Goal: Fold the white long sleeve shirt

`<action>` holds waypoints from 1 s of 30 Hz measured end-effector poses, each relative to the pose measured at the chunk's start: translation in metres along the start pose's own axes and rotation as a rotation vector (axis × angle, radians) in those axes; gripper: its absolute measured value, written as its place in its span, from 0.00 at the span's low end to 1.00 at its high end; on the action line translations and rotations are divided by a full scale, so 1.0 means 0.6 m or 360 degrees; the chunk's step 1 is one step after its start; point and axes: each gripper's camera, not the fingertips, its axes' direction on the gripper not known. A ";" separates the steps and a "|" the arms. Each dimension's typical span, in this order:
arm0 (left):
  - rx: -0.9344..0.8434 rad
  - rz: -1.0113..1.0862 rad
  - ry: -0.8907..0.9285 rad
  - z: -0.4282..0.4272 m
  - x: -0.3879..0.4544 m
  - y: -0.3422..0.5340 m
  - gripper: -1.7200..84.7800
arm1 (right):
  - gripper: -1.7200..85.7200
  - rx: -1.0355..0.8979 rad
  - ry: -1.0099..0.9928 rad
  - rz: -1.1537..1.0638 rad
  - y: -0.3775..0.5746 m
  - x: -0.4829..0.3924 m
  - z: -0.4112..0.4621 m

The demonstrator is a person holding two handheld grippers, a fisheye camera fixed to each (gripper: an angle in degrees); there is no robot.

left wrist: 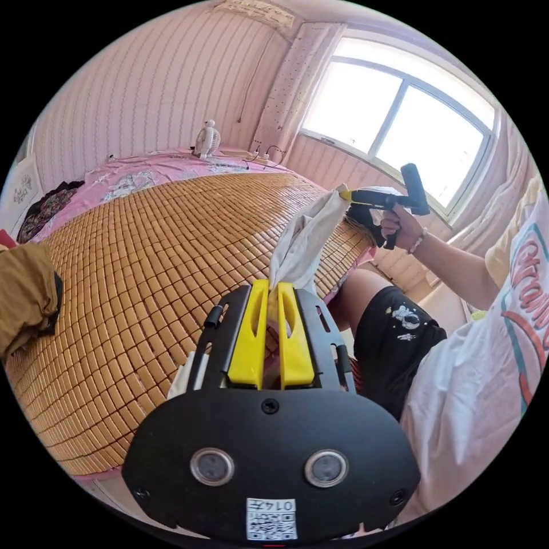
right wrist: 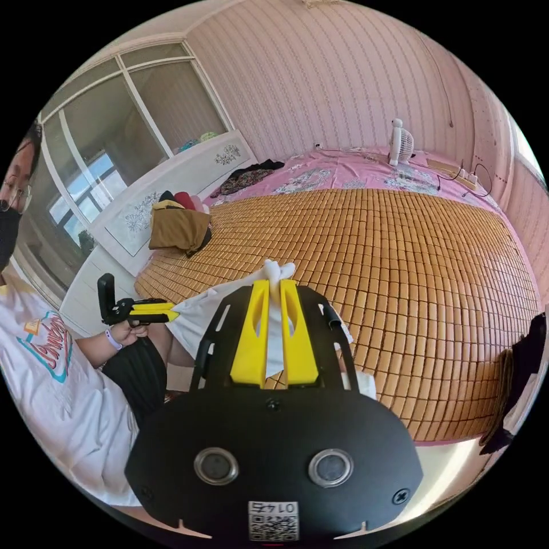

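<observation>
We see the right gripper (right wrist: 274,289) with both yellow jaws clamped on the white shirt (right wrist: 200,314); to the left the left gripper (right wrist: 174,313) grips its other end; a brown garment (right wrist: 178,230) lies far left on the bamboo mat (right wrist: 412,263)
</observation>
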 end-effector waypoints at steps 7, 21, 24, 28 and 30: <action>0.0135 0.0596 0.0275 -0.037 0.167 -0.148 0.03 | 0.04 0.0489 0.0185 0.0275 0.169 0.011 -0.227; 0.0037 0.0122 0.0966 0.395 0.368 -0.699 0.07 | 0.08 0.0192 0.1478 0.0559 0.020 0.297 -0.571; -0.0032 0.0098 0.0811 0.435 0.341 -0.672 0.05 | 0.09 -0.0013 0.1446 0.0887 0.058 0.398 -0.539; -0.0230 0.0383 0.0555 0.387 0.267 -0.529 0.02 | 0.08 0.0260 0.1324 0.0639 0.180 0.313 -0.462; -0.0324 0.0357 0.0468 0.341 0.213 -0.448 0.01 | 0.06 0.0312 0.1362 0.0577 0.251 0.254 -0.411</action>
